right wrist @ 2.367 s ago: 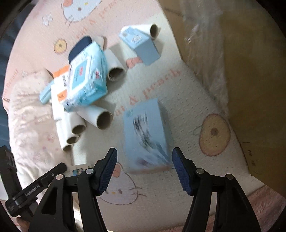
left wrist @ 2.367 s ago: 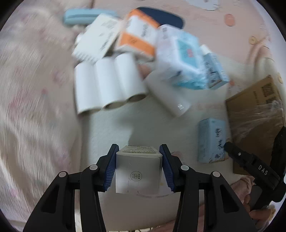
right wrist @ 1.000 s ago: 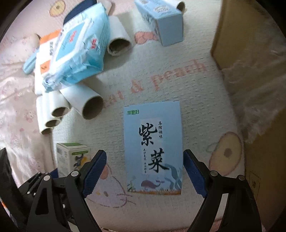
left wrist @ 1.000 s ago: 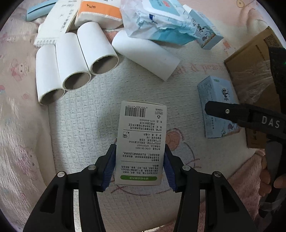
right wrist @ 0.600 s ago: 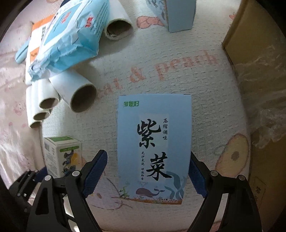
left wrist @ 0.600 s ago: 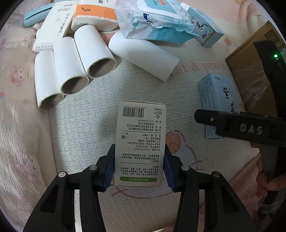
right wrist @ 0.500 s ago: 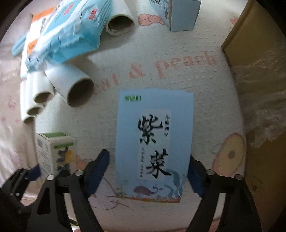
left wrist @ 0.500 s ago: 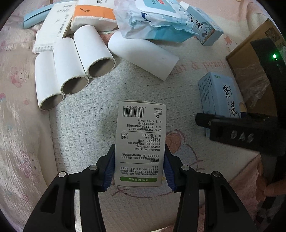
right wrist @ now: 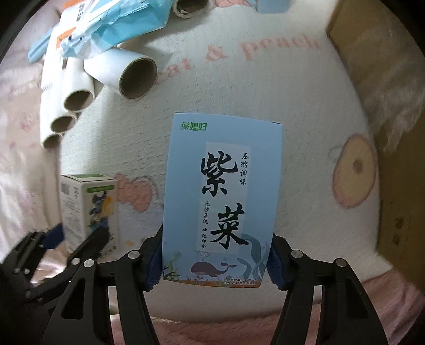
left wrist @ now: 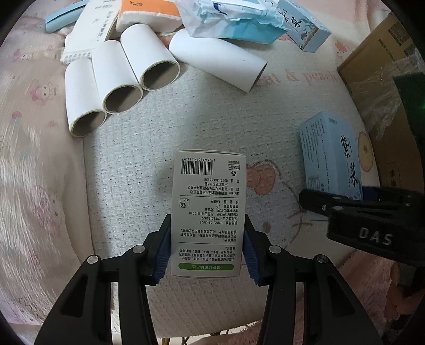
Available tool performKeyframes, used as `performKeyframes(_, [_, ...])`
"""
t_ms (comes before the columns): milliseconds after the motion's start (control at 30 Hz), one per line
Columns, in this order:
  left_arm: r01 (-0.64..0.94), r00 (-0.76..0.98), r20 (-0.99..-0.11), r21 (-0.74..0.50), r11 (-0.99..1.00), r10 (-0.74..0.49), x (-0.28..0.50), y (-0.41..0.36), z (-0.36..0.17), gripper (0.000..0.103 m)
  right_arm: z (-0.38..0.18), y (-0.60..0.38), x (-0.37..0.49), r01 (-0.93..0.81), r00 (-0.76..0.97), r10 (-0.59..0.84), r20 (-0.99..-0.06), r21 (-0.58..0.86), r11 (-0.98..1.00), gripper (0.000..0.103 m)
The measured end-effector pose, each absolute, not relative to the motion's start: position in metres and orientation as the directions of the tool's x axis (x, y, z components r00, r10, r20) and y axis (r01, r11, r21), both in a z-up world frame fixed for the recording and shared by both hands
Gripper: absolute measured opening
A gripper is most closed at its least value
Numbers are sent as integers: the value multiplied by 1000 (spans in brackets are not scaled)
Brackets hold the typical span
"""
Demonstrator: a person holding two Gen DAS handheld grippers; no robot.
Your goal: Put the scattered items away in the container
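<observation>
My left gripper (left wrist: 207, 252) points straight down and is shut on a white carton (left wrist: 208, 209) with a barcode and small print; the same carton (right wrist: 87, 207) shows at the left of the right wrist view. The jaws of my right gripper (right wrist: 216, 260) are closing, with a light-blue box (right wrist: 221, 196) printed with black characters between them and both pads touching its sides. That box (left wrist: 332, 159) stands at the right of the left wrist view, beside the brown cardboard container (left wrist: 382, 66). The container's wall (right wrist: 372, 53) carries crinkled clear plastic.
Several white cardboard tubes (left wrist: 117, 79) lie at the upper left on a cream cartoon blanket (left wrist: 186, 119). Behind them are an orange-and-white pack (left wrist: 148, 13), a crumpled blue tissue pack (left wrist: 233, 21), a second light-blue box (left wrist: 302, 26) and a flat white box (left wrist: 93, 29).
The right jaws have narrowed from well apart to touching the light-blue box, which has grown in view. The left gripper, still holding the white carton, has drifted slightly across the blanket.
</observation>
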State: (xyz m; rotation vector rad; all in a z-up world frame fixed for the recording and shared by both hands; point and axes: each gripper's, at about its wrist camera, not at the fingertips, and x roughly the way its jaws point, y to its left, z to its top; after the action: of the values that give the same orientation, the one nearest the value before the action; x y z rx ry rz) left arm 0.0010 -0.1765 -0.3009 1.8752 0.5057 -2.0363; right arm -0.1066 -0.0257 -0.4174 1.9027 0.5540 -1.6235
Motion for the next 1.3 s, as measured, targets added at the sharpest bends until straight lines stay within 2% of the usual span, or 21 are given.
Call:
performKeyframes(167, [482,-106,-994,-58,-874,8,10,-183,-294,51,-406,-17,-112,562,263,-150,-953,278,-779,60])
performKeyframes(367, [532,-144,-990,-80,-843,3,26,-200,-276,51,-377,-21,-119,556,248,-212,-945,318,-768,59])
performKeyframes(500, [549,-176,-984,-76,-832,-27,-11,-213,-254,51,-356,-17,-113,539,262,-286,-922,385,-749,59])
performKeyframes(800, [572,-294,-950,-88,-815,-103,-24,-229,-201,51,-294,3,-125,472,284,-474,-833,552,-687,59])
performKeyframes(1033, [547,-409,-896,-91,-832,-171,-39,-226,-157,51,-258,9,-136,466,249,-541,-803,589,-660,59])
performKeyframes(1300, [476,-476,-863,-89,-875,-171,-63,-219,-115,51,-216,17,-154,502,181,-585,-790,586,-636,59])
